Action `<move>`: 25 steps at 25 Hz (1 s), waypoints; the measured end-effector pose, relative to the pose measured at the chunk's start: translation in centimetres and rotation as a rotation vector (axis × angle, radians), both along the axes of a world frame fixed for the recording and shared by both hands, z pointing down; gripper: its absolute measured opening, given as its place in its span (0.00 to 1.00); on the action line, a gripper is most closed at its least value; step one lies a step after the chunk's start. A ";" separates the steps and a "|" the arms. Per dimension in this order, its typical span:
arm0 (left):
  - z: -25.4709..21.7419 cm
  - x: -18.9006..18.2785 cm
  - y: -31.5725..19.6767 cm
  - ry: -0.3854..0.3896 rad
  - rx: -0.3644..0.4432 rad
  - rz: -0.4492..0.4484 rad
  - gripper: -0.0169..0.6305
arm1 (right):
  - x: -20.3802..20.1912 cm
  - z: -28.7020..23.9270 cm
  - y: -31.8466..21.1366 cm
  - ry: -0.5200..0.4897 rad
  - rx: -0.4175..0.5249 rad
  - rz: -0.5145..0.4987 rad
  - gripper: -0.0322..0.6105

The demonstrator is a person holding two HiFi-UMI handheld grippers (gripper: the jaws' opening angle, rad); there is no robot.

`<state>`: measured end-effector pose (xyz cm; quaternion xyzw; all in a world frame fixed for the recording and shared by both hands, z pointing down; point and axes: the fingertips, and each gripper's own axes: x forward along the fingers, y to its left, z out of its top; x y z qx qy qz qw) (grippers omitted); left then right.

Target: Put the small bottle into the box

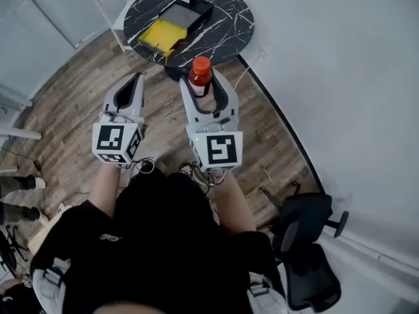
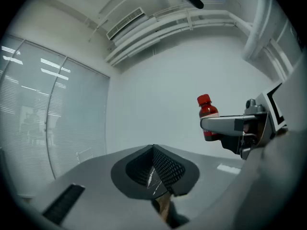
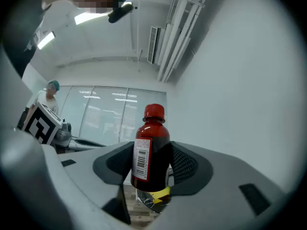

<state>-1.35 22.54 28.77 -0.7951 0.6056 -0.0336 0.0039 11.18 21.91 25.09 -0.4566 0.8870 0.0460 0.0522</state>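
Note:
The small bottle [image 1: 200, 75], dark red with a red cap and a white label, stands upright between the jaws of my right gripper [image 1: 201, 87], which is shut on its body. The right gripper view shows the bottle [image 3: 151, 150] filling the gap between the black pads. My left gripper [image 1: 136, 78] is held up beside it, shut, with nothing in it; its pads [image 2: 163, 169] meet at a point. The box [image 1: 203, 9], black with a yellow flap [image 1: 161, 35], lies open on the round black marble table [image 1: 236, 31] ahead of and below both grippers.
A black office chair [image 1: 308, 241] stands at the lower right by the white wall. Cables [image 1: 147, 165] lie on the wood floor under my arms. Someone's feet [image 1: 16, 195] show at the left edge, and a person [image 3: 48, 92] stands by the glass partition.

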 end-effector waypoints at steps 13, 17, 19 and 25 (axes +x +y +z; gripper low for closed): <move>5.1 -0.3 -2.9 -0.018 -0.110 -0.020 0.03 | 1.9 4.1 -4.1 0.045 -0.053 -0.018 0.38; 6.6 0.1 -5.5 -0.002 -0.137 0.004 0.03 | 1.5 5.1 -6.3 0.070 -0.085 -0.017 0.38; 7.0 0.2 -7.1 0.000 -0.140 0.023 0.03 | 1.2 5.6 -7.9 0.097 -0.100 -0.021 0.38; 8.0 -2.9 -12.8 0.027 -0.157 0.036 0.03 | -1.2 6.1 -13.5 0.130 -0.111 -0.020 0.38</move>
